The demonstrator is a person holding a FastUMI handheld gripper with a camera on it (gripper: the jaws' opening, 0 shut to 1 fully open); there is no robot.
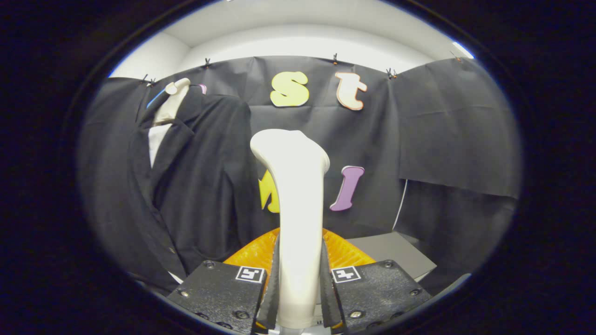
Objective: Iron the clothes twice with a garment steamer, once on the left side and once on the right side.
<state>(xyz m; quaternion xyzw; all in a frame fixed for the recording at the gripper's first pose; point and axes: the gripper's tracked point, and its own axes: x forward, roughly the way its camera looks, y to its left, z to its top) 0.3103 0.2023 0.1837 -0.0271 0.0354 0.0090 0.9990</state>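
Note:
A cream-white garment steamer [295, 195] stands upright between my fingers, its handle pinched from both sides and its wide head rising above them. My gripper [298, 284] is shut on that handle. A dark suit jacket [195, 186] hangs on a pale mannequin bust [170, 104] to the left of the steamer and beyond it, its front facing me, with a white shirt panel showing at the collar. The steamer head is apart from the jacket, to the right of its sleeve.
An orange ribbed object [253, 253] lies just behind the fingers, under the steamer. A grey table top [396, 253] extends to the right of it. Black cloth walls close the booth behind and at the right.

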